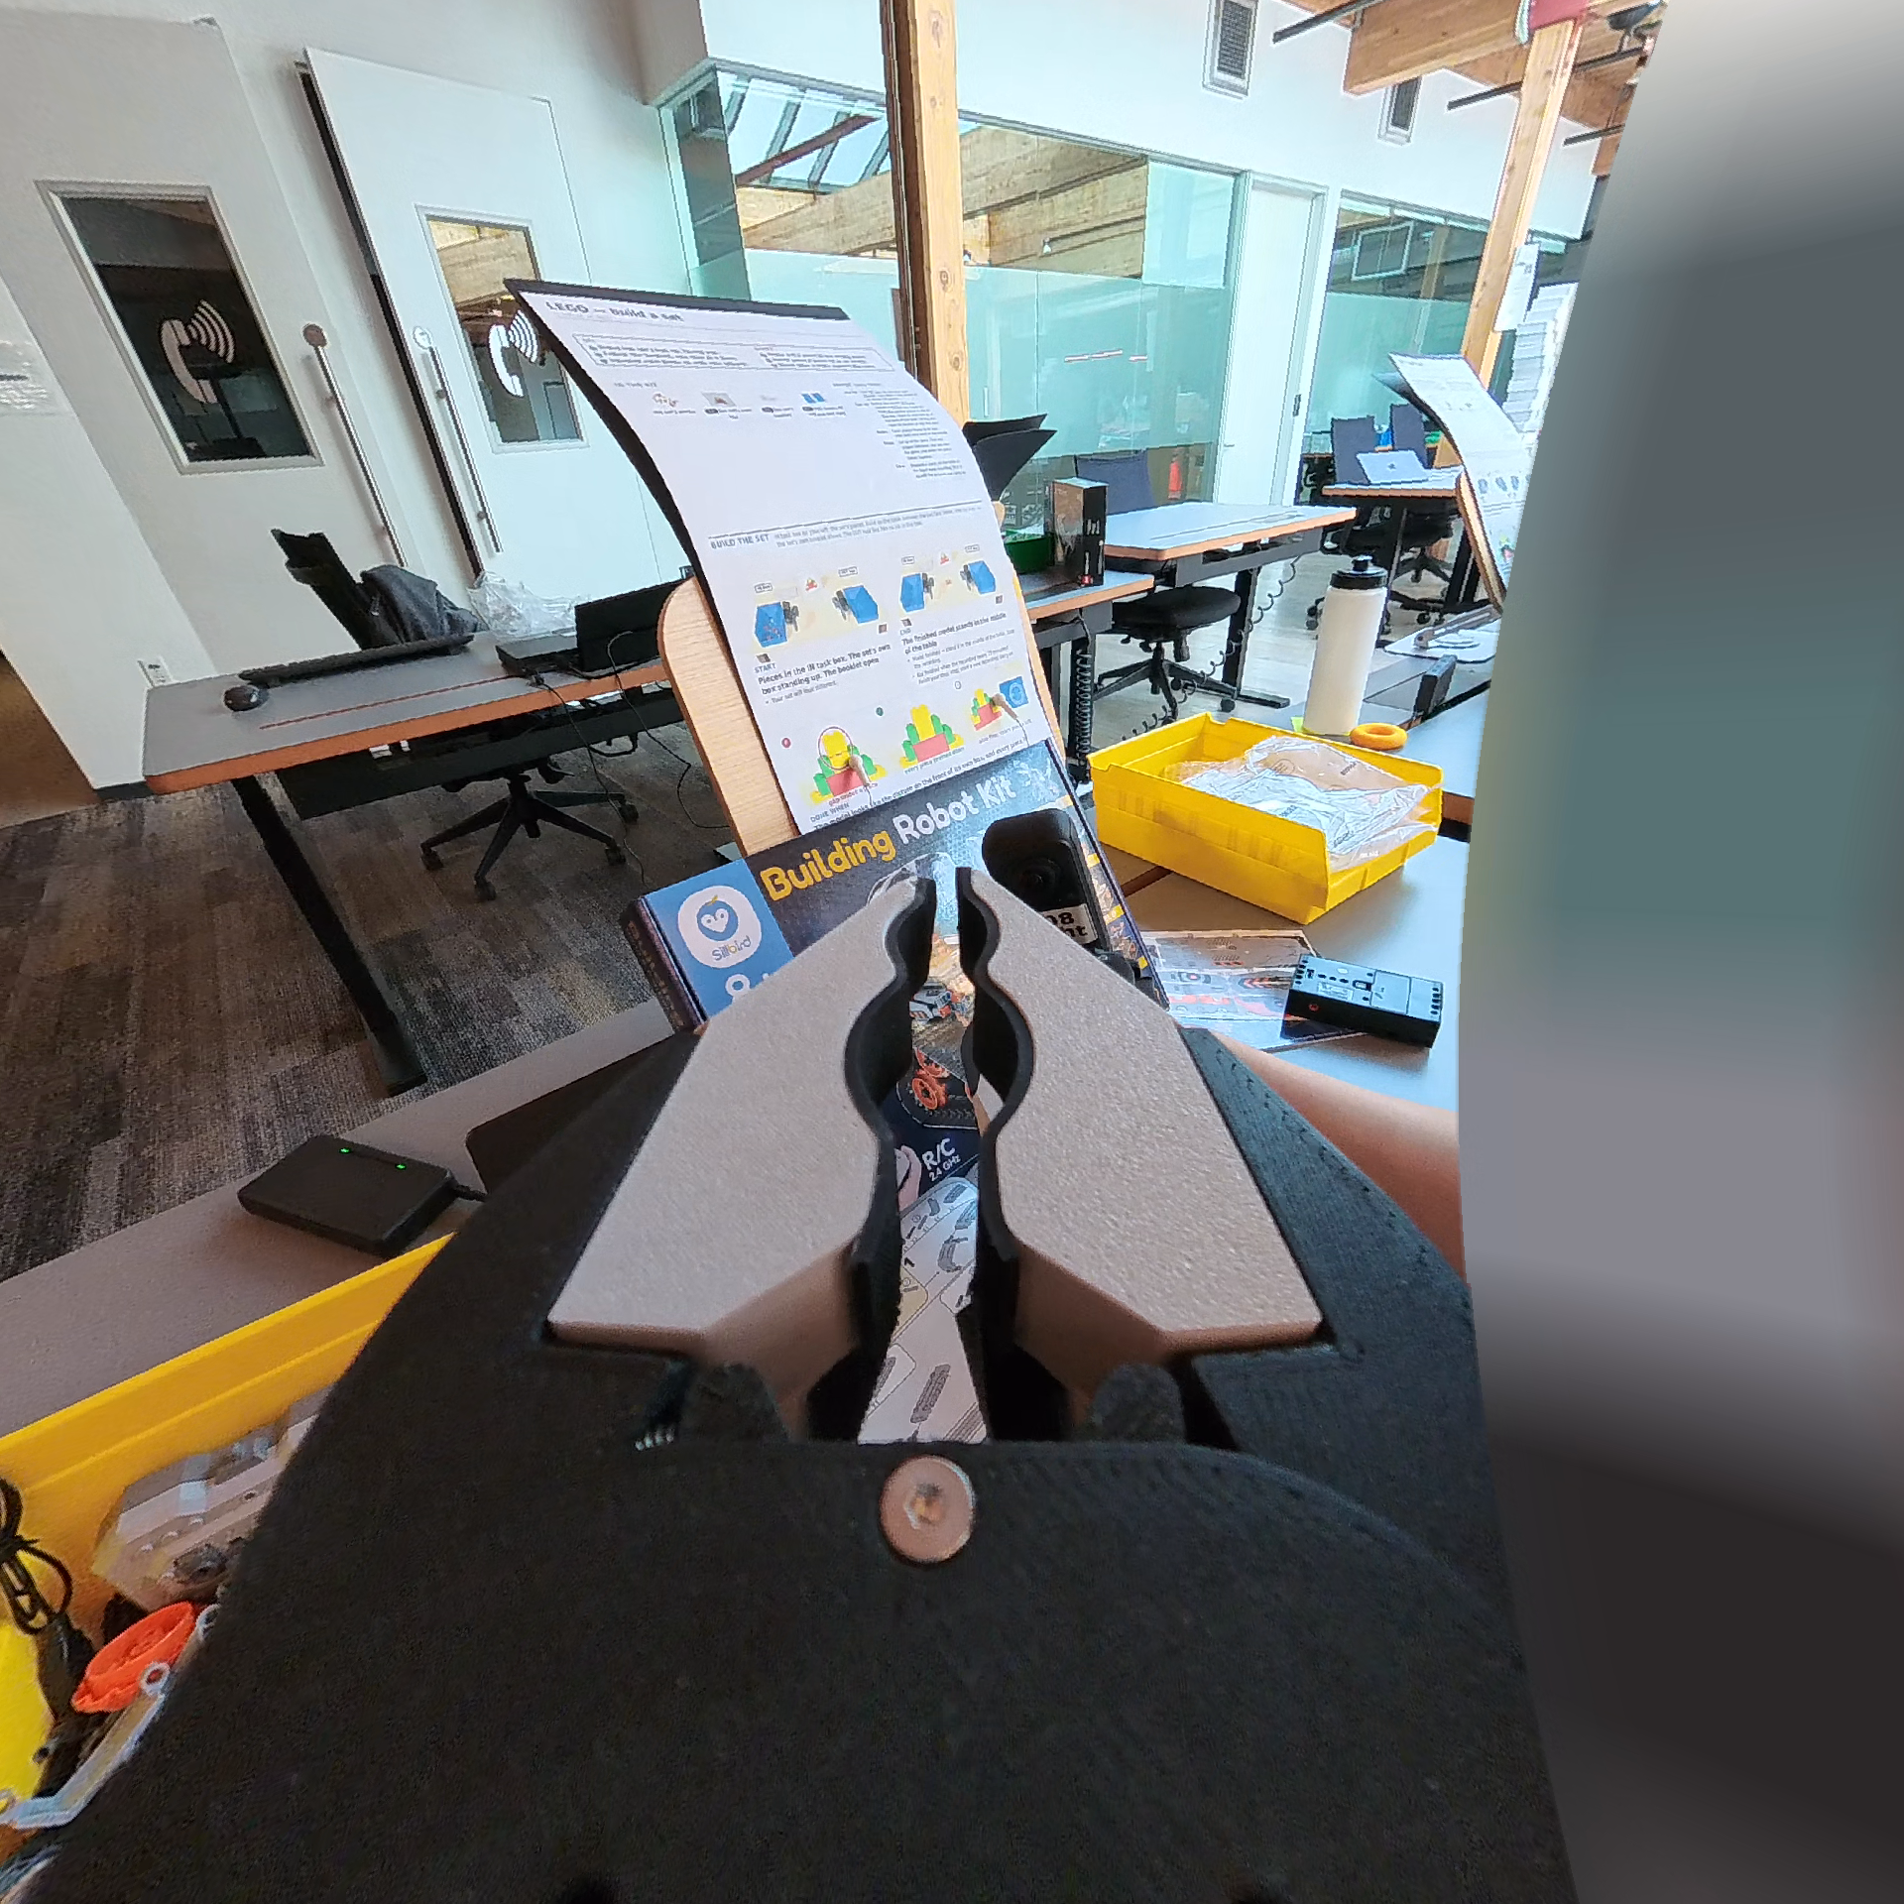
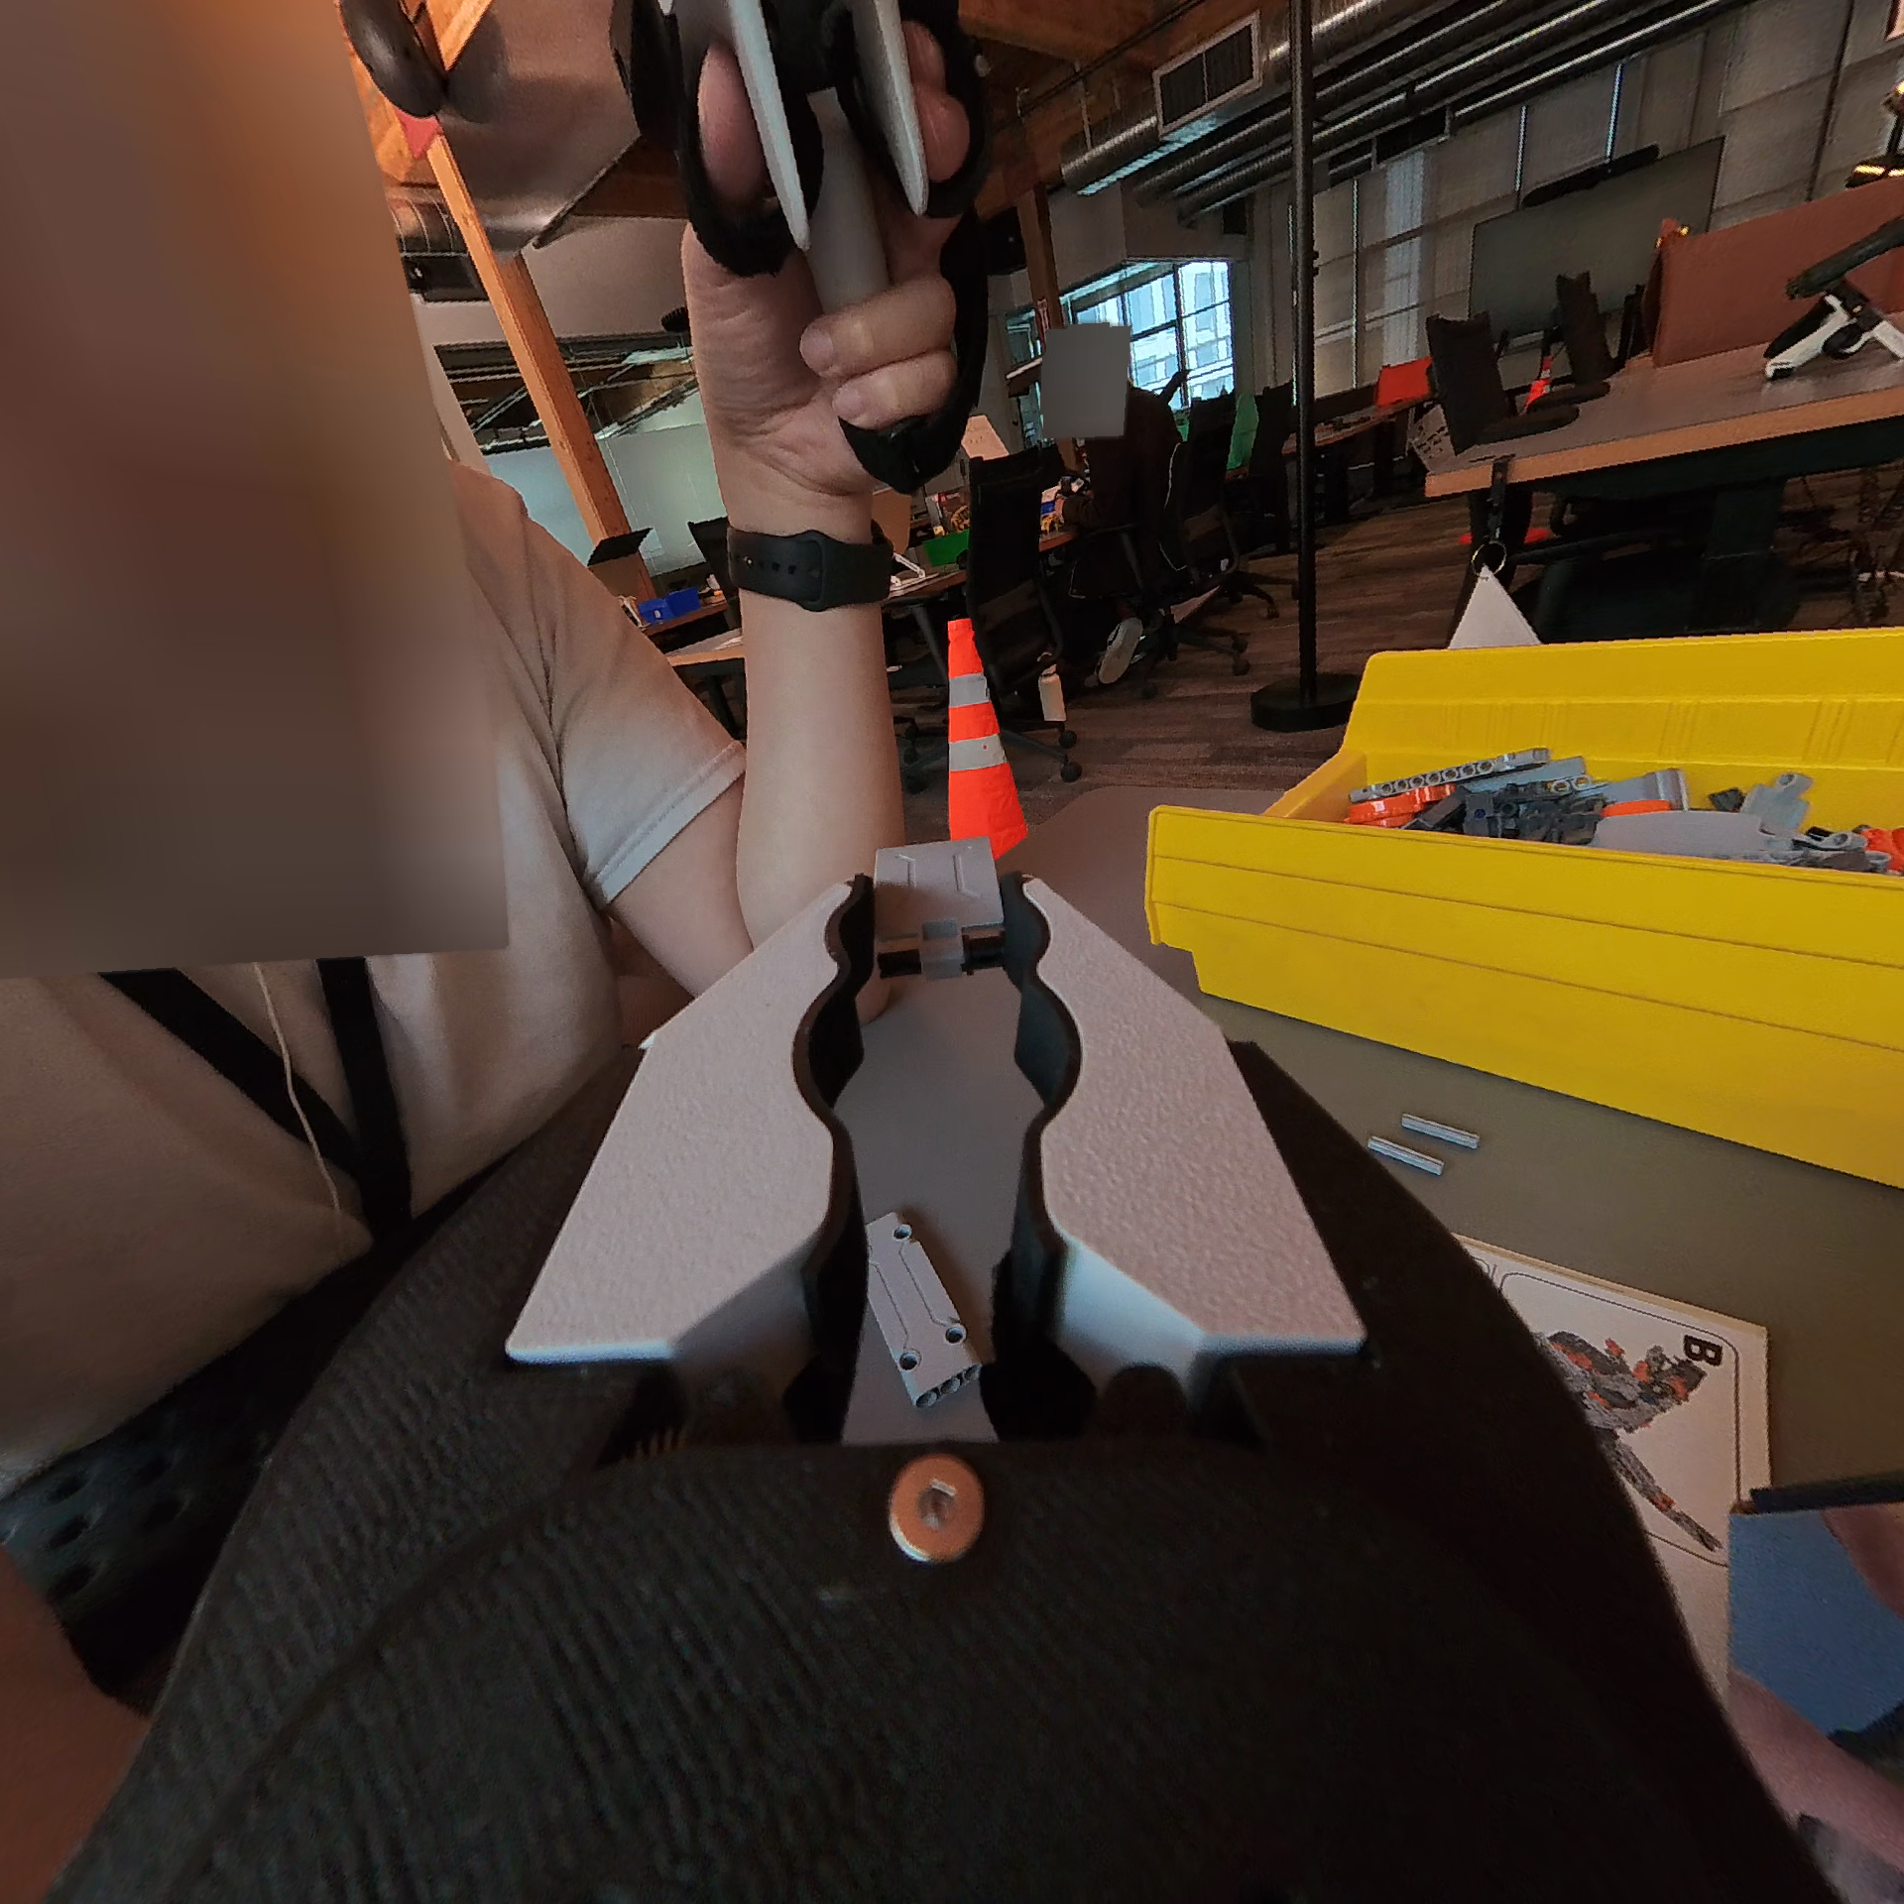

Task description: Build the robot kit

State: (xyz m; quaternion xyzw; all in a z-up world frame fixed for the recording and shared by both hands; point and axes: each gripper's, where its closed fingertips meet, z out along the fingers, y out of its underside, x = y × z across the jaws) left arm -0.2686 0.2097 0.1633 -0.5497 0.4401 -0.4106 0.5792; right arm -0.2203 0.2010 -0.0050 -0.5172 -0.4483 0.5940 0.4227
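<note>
My right gripper (image 2: 936, 912) is shut on a grey building-kit panel piece (image 2: 932, 891) with dark pins on its near edge, and holds it above the grey table (image 2: 1607, 1226). A second grey panel piece (image 2: 917, 1309) lies on the table below, between the fingers. My left gripper (image 1: 948, 888) is shut and empty, raised and pointing at a dark robot-kit box (image 1: 824, 886). In the right wrist view a person's hand (image 2: 824, 412) holds the left gripper's handle up high.
A yellow bin (image 2: 1494, 958) of grey and orange parts stands to the right, with two small grey rods (image 2: 1422, 1144) and a booklet (image 2: 1628, 1422) nearby. The left wrist view shows an instruction sheet (image 1: 824, 536), another yellow bin (image 1: 1185, 824) holding bags, a black block (image 1: 1360, 994) and a black device (image 1: 345, 1190). Tip to tip, the grippers are about 20 centimetres apart.
</note>
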